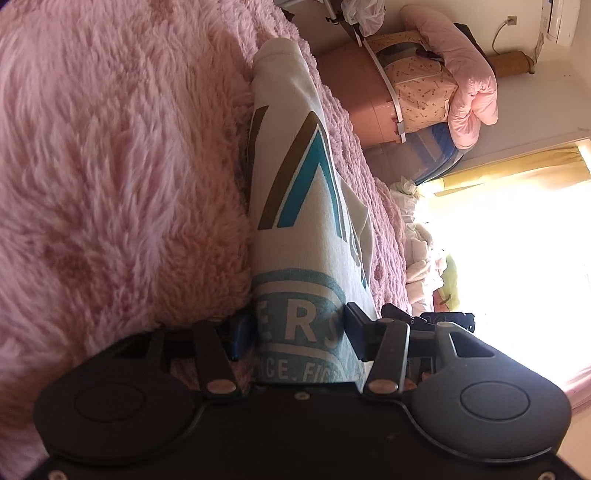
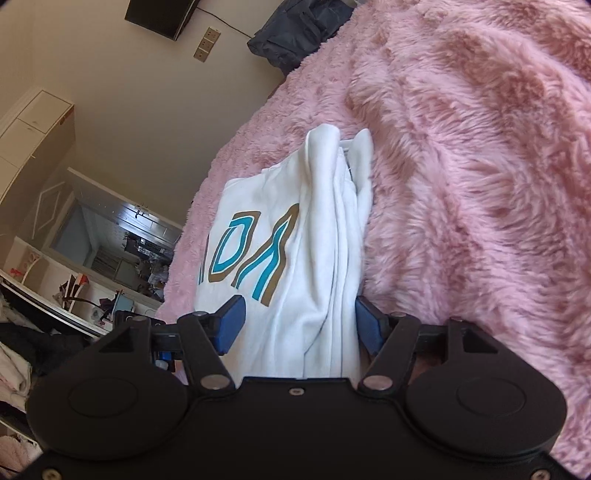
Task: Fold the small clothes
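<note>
A white T-shirt [image 1: 295, 206] with teal and brown print lies folded on the pink fluffy blanket [image 1: 122, 166]. My left gripper [image 1: 299, 330] stands around the shirt's near edge, its blue pads [image 1: 242, 334] either side of the cloth with a wide gap; the jaws look open. In the right wrist view the same shirt [image 2: 295, 251] lies bunched in thick folds on the blanket [image 2: 480, 184]. My right gripper [image 2: 299, 325] straddles its near end, pads [image 2: 231, 325] apart, cloth between them.
Beyond the bed in the left view are a pink tub [image 1: 365, 107] with piled bedding [image 1: 450, 85] and a bright window [image 1: 517, 266]. The right view shows a dark bag [image 2: 299, 33] at the bed's far edge and shelves [image 2: 48, 295] at left.
</note>
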`<state>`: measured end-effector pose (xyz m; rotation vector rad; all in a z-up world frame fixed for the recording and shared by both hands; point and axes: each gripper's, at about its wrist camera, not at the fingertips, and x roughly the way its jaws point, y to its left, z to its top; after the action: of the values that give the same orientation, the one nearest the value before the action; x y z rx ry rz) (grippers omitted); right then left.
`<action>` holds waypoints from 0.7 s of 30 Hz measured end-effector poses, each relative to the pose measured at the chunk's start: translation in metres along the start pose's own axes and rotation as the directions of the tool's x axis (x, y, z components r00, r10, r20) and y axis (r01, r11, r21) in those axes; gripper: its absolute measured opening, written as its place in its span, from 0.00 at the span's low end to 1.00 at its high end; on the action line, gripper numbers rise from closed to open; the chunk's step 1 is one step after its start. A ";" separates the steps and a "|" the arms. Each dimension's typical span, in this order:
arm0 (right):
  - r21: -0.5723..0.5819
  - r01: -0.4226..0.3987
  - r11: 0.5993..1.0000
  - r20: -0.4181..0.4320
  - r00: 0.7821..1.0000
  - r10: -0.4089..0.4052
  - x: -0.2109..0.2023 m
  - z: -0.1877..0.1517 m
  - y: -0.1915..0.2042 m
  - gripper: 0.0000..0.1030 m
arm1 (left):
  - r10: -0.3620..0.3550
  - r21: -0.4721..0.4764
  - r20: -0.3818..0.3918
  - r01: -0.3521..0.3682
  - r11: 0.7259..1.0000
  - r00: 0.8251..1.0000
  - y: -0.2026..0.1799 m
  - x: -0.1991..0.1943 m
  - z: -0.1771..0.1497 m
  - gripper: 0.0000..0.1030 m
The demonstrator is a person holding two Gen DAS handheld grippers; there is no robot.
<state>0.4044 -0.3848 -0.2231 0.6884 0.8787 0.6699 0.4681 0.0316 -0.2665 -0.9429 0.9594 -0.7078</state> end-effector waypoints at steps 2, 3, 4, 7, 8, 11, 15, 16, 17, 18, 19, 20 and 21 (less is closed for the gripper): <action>-0.032 0.030 0.999 -0.013 0.999 -0.030 0.014 0.007 0.005 0.71 | -0.001 0.013 -0.010 0.002 1.000 1.000 -0.003 0.008 0.006 0.51; -0.035 0.033 0.999 -0.014 0.999 -0.033 0.018 0.010 0.007 0.71 | -0.008 0.015 -0.012 0.008 1.000 1.000 -0.005 0.010 0.009 0.48; -0.039 0.038 0.999 -0.009 0.999 -0.038 0.023 0.012 0.010 0.69 | -0.017 0.019 -0.011 0.018 1.000 1.000 -0.006 0.012 0.010 0.47; -0.048 0.061 0.997 -0.017 0.998 -0.062 0.028 0.017 0.018 0.63 | -0.029 0.061 -0.007 0.029 0.998 1.000 -0.015 0.014 0.010 0.42; -0.047 0.065 0.997 -0.021 0.998 -0.066 0.029 0.019 0.019 0.61 | -0.022 0.080 -0.005 0.023 0.997 1.000 -0.018 0.015 0.010 0.36; -0.033 0.083 0.996 -0.018 0.996 -0.084 0.028 0.025 0.027 0.54 | -0.018 0.051 -0.006 0.019 0.999 1.000 -0.018 0.014 0.012 0.31; -0.053 0.133 0.990 -0.002 0.991 -0.133 0.029 0.031 0.043 0.45 | -0.031 0.054 0.004 0.031 0.998 1.000 -0.027 0.009 0.015 0.26; -0.059 0.137 0.989 0.003 0.991 -0.137 0.028 0.032 0.046 0.43 | -0.047 0.060 0.007 0.046 0.997 0.999 -0.030 0.007 0.016 0.26; -0.060 0.143 0.988 0.012 0.990 -0.143 0.027 0.034 0.049 0.40 | -0.059 0.076 0.013 0.058 0.995 0.998 -0.037 0.004 0.016 0.26; -0.053 0.142 0.988 0.021 0.990 -0.141 0.025 0.037 0.052 0.39 | -0.062 0.088 0.016 0.061 0.994 0.998 -0.043 0.001 0.017 0.26; -0.049 0.138 0.989 0.029 0.990 -0.136 0.022 0.038 0.055 0.37 | -0.064 0.098 0.018 0.062 0.993 0.998 -0.049 -0.002 0.018 0.26; -0.049 0.129 0.990 0.041 0.991 -0.127 0.018 0.038 0.059 0.36 | -0.066 0.108 0.020 0.063 0.992 0.998 -0.055 -0.006 0.019 0.26; -0.054 0.123 0.991 0.049 0.992 -0.120 0.015 0.040 0.064 0.36 | -0.065 0.124 0.019 0.062 0.990 0.998 -0.064 -0.013 0.020 0.26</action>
<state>0.4300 -0.3453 -0.1624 0.5923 0.8495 0.5660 0.4752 0.0216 -0.1990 -0.8739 0.8587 -0.7998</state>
